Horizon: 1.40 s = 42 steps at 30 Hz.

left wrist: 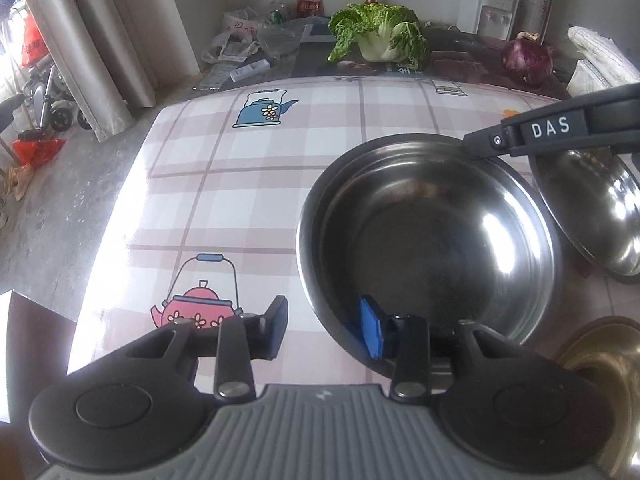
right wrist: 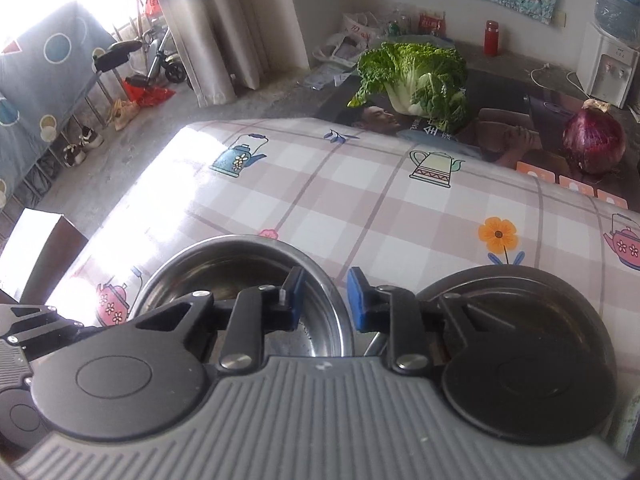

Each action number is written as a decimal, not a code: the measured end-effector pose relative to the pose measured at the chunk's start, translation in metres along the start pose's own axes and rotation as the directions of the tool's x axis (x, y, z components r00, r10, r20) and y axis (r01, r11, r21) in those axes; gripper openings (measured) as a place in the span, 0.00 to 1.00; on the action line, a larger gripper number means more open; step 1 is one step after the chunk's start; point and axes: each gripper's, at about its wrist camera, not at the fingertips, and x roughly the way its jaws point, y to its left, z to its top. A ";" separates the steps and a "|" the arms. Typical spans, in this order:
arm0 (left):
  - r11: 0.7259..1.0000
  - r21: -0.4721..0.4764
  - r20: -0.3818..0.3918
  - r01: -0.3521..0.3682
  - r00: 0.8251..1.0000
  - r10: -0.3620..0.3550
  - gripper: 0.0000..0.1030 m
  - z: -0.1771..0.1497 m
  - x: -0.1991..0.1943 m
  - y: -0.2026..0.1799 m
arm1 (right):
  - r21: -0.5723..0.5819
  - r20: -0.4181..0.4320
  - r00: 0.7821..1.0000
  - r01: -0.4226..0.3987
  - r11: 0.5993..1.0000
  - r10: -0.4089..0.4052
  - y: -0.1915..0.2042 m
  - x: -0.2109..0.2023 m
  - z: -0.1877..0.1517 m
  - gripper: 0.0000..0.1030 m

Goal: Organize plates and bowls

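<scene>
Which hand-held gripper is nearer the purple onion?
Right. The right hand-held gripper reaches over the big steel bowl's far rim toward the onion; the left straddles its near rim.

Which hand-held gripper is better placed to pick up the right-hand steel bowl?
Probably the right hand-held gripper: the right-hand bowl lies just beside its right finger. The left hand-held gripper straddles the other bowl's near rim, farther away.

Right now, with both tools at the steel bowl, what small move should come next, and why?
Probably close the left tool the rest of the way on the steel bowl: its near rim sits between the pads, blue pad inside, other pad outside, with a gap left. Then lift.
</scene>
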 end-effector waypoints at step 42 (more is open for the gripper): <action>0.989 -0.145 -0.072 0.025 0.997 -0.036 0.26 0.008 -0.006 0.047 | 0.075 -0.093 0.984 -0.146 0.987 0.152 0.023 -0.003 -0.023 0.17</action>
